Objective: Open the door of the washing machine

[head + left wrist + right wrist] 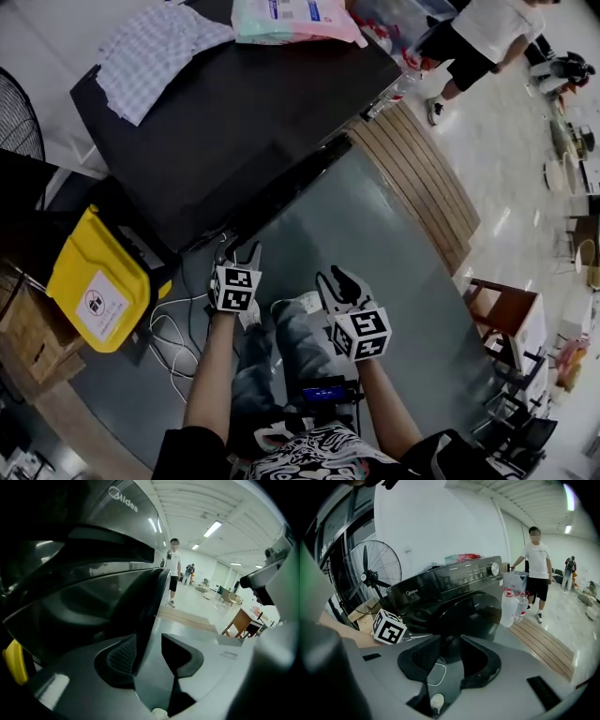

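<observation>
Grey plastic jaws on my left gripper (240, 255) stand wide apart, pressing on nothing, close to the washing machine's (234, 122) front. My right gripper (337, 281), just beside it, is also open and empty. Ahead, the round dark door (474, 613) fills the machine's front; a fan (370, 581) stands beyond.

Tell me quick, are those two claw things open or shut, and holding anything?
Left gripper: open, holding nothing.
Right gripper: open, holding nothing.
</observation>
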`<state>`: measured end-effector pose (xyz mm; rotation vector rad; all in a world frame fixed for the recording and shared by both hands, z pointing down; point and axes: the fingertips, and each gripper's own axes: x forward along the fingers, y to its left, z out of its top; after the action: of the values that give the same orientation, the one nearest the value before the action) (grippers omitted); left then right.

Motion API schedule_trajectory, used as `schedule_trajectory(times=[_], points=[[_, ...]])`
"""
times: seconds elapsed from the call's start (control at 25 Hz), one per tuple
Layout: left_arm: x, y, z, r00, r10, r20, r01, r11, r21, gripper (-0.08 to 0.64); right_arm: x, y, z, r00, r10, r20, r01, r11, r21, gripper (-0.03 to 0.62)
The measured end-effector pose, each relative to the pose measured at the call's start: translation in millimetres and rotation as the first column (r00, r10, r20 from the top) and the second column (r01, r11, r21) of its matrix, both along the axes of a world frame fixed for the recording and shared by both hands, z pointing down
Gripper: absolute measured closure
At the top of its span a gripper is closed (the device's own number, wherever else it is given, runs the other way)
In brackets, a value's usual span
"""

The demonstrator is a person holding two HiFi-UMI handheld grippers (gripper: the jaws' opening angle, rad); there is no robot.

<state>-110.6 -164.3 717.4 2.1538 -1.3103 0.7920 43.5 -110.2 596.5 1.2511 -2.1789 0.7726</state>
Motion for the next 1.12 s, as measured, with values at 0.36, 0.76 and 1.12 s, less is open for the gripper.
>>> schedule_trajectory(times=[0.36,0.76,1.12], points=[[9.7,-24.7,21.8,0.998,-0.052,-0.019,0.052,0.999,-0.010,0.432,15.2,-14.0,24.7,1.000,-0.029,0.009,0.030,0.999,-0.033,0.465],[10.2,-22.4,19.6,0.999,-0.035,0.029,0.035,0.999,-0.018,0.449,14.9,-22.5,30.9,1.000,0.001,0.028,0.000,0.999,-0.042,0.465],[39.8,4.3,19.8,0.998,0.049,-0.044,-0.052,0.996,-0.076,0.468,2.6,-29.8,34.9,1.000,0.016,0.024,-0.014,0.998,-0.065,0.465]])
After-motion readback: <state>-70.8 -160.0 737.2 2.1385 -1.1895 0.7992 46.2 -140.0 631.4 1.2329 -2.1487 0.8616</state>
